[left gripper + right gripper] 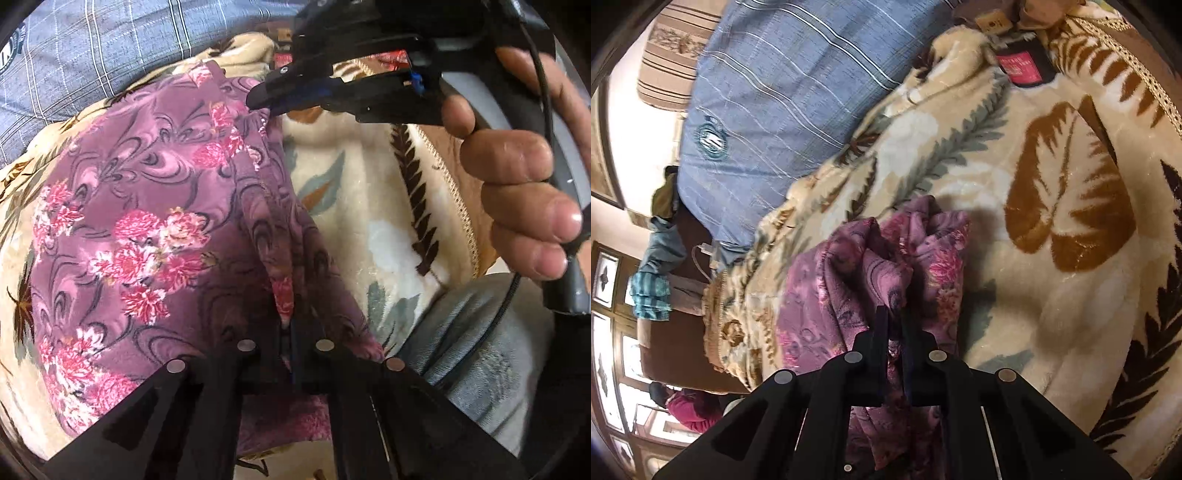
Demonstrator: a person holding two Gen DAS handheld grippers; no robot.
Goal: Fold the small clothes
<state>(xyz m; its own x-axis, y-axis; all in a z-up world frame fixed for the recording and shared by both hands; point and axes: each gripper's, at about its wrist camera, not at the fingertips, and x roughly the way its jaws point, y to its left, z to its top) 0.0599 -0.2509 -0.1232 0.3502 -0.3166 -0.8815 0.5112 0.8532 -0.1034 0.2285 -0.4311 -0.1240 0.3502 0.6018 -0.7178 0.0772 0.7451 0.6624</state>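
A small purple garment with pink flowers [147,221] lies on a cream leaf-patterned blanket [354,206]. My left gripper [290,325] is shut on a gathered edge of the garment near me. My right gripper [264,99] shows at the top of the left wrist view, shut on the garment's far edge. In the right wrist view the right gripper [895,317] pinches bunched folds of the garment [849,280], which hangs crumpled above the blanket [1015,295].
A blue striped pillow [783,96] lies at the blanket's far side. A red and black packet [1023,68] sits on the blanket near its fringe edge. The person's jeans [480,354] are at the right. A hand [517,166] holds the right gripper.
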